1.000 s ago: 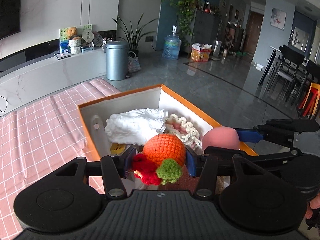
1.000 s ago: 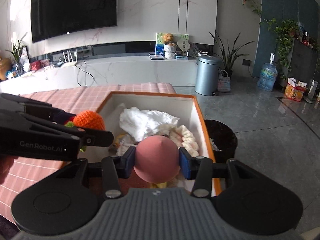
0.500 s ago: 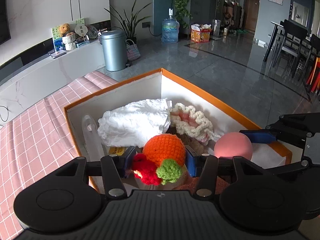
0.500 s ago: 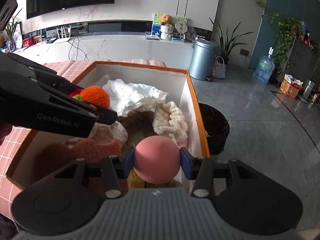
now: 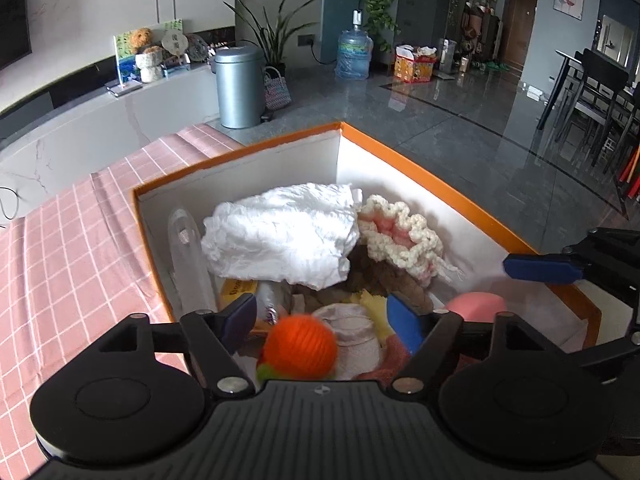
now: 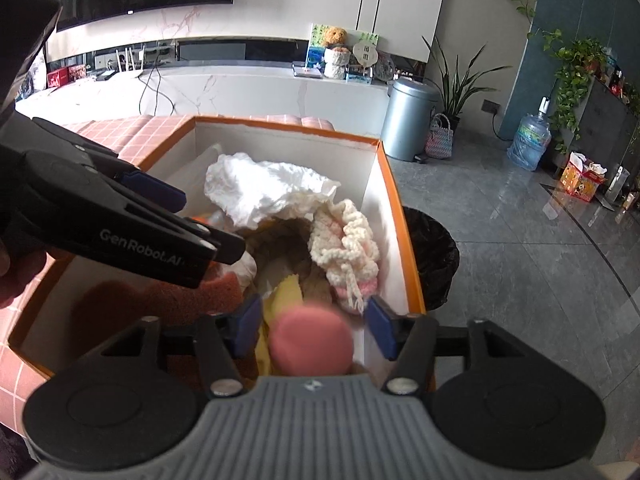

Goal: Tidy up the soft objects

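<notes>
Both grippers hang over an orange-rimmed white box (image 5: 420, 160) on the pink checked tablecloth. My left gripper (image 5: 322, 316) is open; the orange crochet ball (image 5: 298, 348), blurred, lies loose below its fingers in the box. My right gripper (image 6: 314, 326) is open; the pink soft ball (image 6: 312, 344), blurred, sits loose between and below its fingers. The pink ball also shows in the left wrist view (image 5: 474, 306). The box (image 6: 394, 208) holds a white crumpled cloth (image 5: 280, 234), a cream and pink crochet piece (image 5: 400, 236) and an orange sponge (image 6: 216, 286).
A black-lined waste bin (image 6: 430, 256) stands on the floor just right of the box. The pink tablecloth (image 5: 72, 248) spreads to the left. A grey metal bin (image 5: 239, 86) and a white low cabinet stand beyond the table.
Both grippers have opened and let go: the orange crochet ball and the pink ball have dropped out of the jaws toward the box contents. Both grippers have moved lower over the box.
</notes>
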`<state>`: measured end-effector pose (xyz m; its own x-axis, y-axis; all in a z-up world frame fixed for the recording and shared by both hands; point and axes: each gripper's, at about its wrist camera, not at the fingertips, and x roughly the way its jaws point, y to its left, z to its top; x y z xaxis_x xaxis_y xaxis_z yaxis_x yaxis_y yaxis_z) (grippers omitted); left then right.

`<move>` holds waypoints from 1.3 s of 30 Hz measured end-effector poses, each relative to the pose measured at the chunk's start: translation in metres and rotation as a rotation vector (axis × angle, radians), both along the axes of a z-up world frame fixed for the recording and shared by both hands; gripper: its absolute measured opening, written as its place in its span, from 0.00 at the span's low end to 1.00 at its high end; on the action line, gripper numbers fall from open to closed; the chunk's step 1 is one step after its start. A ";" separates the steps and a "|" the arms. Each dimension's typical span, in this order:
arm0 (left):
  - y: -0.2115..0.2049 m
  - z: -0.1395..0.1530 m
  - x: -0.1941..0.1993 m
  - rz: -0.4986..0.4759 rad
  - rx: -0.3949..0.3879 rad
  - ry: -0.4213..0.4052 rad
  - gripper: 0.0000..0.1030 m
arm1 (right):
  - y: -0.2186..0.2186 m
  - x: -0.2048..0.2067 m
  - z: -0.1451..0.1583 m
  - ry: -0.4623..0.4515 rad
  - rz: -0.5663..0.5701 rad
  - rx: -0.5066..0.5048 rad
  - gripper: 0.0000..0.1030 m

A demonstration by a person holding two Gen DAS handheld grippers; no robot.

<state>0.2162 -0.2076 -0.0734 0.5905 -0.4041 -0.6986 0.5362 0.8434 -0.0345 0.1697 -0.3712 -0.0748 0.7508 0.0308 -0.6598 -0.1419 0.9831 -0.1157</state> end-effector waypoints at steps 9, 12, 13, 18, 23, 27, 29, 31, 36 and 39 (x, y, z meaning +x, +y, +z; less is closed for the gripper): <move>0.019 0.031 -0.012 0.047 -0.117 -0.047 0.86 | 0.000 -0.009 0.023 -0.060 -0.003 0.020 0.78; 0.027 0.046 -0.020 0.081 -0.137 -0.118 0.86 | 0.000 -0.015 0.036 -0.101 -0.022 0.032 0.83; 0.030 0.051 -0.023 0.090 -0.141 -0.144 0.86 | 0.001 -0.018 0.041 -0.115 -0.029 0.039 0.83; 0.046 0.076 -0.042 0.130 -0.175 -0.253 0.86 | 0.005 -0.032 0.067 -0.186 -0.043 0.081 0.89; 0.059 0.092 -0.073 0.175 -0.130 -0.405 0.87 | 0.018 -0.052 0.092 -0.274 -0.069 0.142 0.94; 0.068 0.092 -0.095 0.204 -0.059 -0.459 0.89 | 0.039 -0.065 0.101 -0.287 -0.076 0.117 0.94; 0.076 0.092 -0.106 0.223 -0.068 -0.468 0.89 | 0.050 -0.074 0.101 -0.298 -0.077 0.099 0.94; 0.083 0.092 -0.118 0.248 -0.068 -0.491 0.93 | 0.058 -0.086 0.100 -0.310 -0.083 0.114 0.96; 0.099 0.094 -0.133 0.338 -0.085 -0.465 1.00 | 0.077 -0.112 0.095 -0.316 -0.125 0.143 0.97; 0.106 0.092 -0.141 0.373 -0.067 -0.424 1.00 | 0.090 -0.123 0.089 -0.337 -0.173 0.112 0.97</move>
<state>0.0748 -0.1017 0.0190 0.9249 -0.1499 -0.3494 0.1815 0.9816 0.0592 0.0466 -0.2810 0.0139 0.9253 -0.0574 -0.3749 0.0546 0.9983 -0.0181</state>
